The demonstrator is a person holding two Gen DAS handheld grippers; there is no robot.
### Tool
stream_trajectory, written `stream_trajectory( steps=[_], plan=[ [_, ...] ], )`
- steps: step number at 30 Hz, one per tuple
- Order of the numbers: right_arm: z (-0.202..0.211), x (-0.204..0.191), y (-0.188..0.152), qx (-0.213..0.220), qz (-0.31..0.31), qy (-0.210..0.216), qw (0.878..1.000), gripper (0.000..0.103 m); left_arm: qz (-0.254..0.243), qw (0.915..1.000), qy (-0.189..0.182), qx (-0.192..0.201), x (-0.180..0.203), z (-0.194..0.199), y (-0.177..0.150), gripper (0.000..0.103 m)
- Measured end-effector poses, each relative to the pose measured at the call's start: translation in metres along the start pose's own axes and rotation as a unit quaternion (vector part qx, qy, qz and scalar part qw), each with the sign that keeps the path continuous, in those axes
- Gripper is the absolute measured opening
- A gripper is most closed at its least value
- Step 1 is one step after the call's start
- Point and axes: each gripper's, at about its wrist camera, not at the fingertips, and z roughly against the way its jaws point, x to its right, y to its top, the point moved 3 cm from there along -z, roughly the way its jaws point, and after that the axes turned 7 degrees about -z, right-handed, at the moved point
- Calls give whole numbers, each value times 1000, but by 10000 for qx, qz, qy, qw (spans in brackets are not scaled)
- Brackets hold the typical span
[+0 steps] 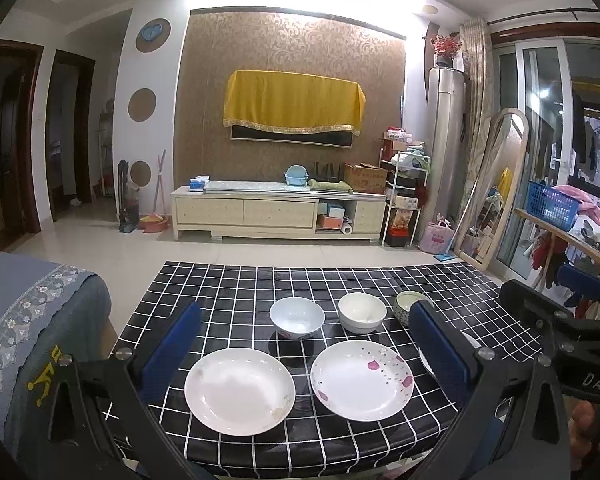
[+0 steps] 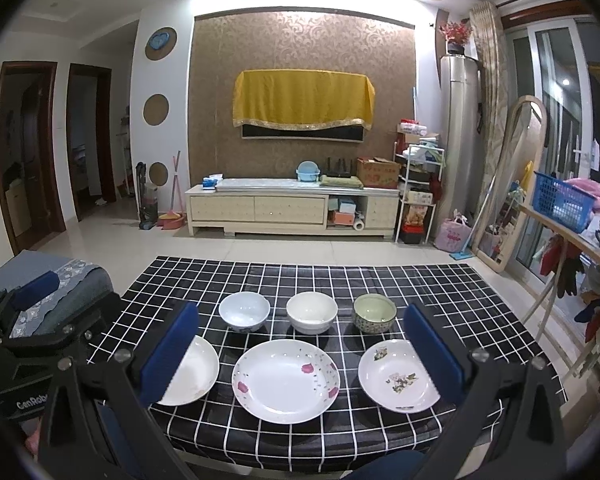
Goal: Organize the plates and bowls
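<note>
Three plates lie in a row near the front of the black grid-cloth table [image 2: 460,288]: a plain white plate [image 2: 198,372], a pink-flowered plate [image 2: 286,380] and a green-sprigged plate [image 2: 398,376]. Behind them stand a blue-white bowl [image 2: 244,311], a white bowl [image 2: 312,312] and a green patterned bowl [image 2: 374,313]. My right gripper [image 2: 300,309] hovers open over the front edge with nothing in it. Further left, my left gripper [image 1: 306,308] is also open and empty, above the plain plate [image 1: 239,390] and the flowered plate [image 1: 362,378]. Its right finger [image 1: 440,344] hides most of the third plate.
A seat with a grey-blue embroidered cover [image 1: 32,320] stands against the table's left side. At the right are a wooden rack with a blue basket [image 2: 560,200] and a leaning mirror [image 2: 516,184]. Tiled floor and a TV cabinet [image 2: 292,208] lie beyond the table.
</note>
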Motion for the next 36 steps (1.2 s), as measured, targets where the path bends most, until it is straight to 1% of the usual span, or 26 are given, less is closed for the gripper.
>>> stream_trajectory(
  steps=[19,25,31,36],
  plan=[
    [0,-3,-1,-107,79,-3,9999,103,2,10000,-11,-57,-1,-5,-5,103],
    [4,-3,-1,-18,126,-75,9999,103,-23,10000,-5,-29,1,-5,-5,103],
    [-1,0,-3,-116,54,-62,9999,103,-29,10000,-10,-24,1,-4,-6,103],
    [-1,1,-4,-100,80,-123,9998,103,-26,10000,-37,-37,1,-4,-8,103]
  ],
)
